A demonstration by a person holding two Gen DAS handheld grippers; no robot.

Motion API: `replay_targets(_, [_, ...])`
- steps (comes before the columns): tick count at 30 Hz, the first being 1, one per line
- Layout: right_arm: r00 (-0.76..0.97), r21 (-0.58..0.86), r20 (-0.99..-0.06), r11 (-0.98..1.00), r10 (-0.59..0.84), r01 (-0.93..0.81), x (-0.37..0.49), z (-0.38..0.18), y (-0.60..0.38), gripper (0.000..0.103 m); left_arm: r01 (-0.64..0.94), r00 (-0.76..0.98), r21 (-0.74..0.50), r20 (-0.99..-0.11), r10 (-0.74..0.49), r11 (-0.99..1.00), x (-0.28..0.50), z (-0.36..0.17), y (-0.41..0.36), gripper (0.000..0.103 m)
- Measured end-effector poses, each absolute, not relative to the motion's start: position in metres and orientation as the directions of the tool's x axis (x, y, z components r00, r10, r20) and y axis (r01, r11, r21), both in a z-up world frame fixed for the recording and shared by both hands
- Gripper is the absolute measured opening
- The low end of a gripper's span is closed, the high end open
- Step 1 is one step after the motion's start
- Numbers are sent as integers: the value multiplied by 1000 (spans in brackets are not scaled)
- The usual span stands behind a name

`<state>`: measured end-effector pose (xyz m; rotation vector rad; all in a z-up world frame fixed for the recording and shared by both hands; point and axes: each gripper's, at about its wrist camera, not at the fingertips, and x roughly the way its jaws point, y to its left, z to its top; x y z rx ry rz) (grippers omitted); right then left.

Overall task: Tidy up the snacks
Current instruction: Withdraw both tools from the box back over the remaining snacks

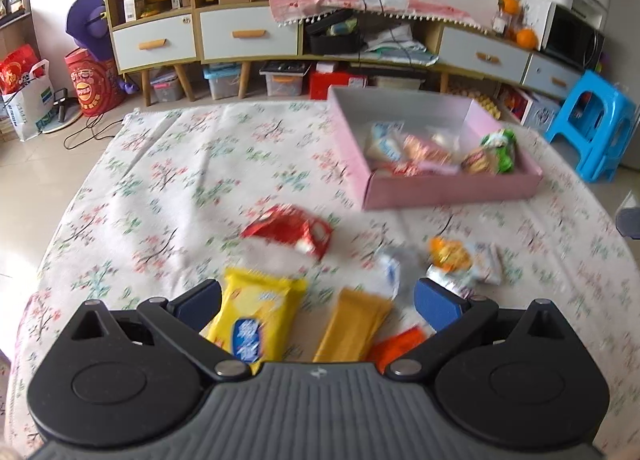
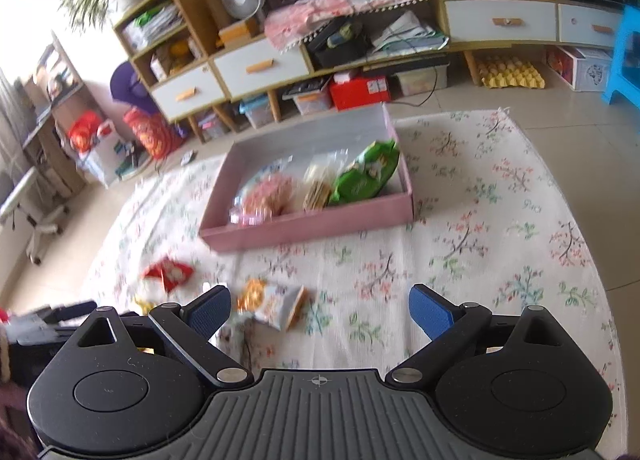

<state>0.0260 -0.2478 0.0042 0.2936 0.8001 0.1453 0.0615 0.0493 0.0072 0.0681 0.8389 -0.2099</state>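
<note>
We are hovering both grippers wide open, empty, over loose snacks.
We are risking clamping the yellow pack and orange bar together with the left gripper; the right gripper is nearing a small packet.

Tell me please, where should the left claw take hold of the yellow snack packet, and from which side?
Probably across the narrow width of the yellow snack packet, from above. It lies flat on the tablecloth, lengthwise between the open fingers of the left claw, its long edges facing the pads.

The left tool gapes empty above a yellow packet, pink box beyond.
</note>
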Motion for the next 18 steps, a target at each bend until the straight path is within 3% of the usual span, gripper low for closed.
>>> replay_targets(6, [622, 211, -749, 972, 229, -104, 12, -24, -220, 97, 192, 623, -4, -772, -125, 981, 52, -7, 65, 103])
replay_targets(12, [518, 212, -819, 970, 245, -123, -6, -61, -210, 97, 215, 590, 36, -801, -100, 976, 41, -25, 73, 103])
replay_targets(18, [513, 94, -845, 987, 150, -134, -19, -81, -211, 97, 258, 556, 77, -827, -83, 963, 27, -43, 77, 103])
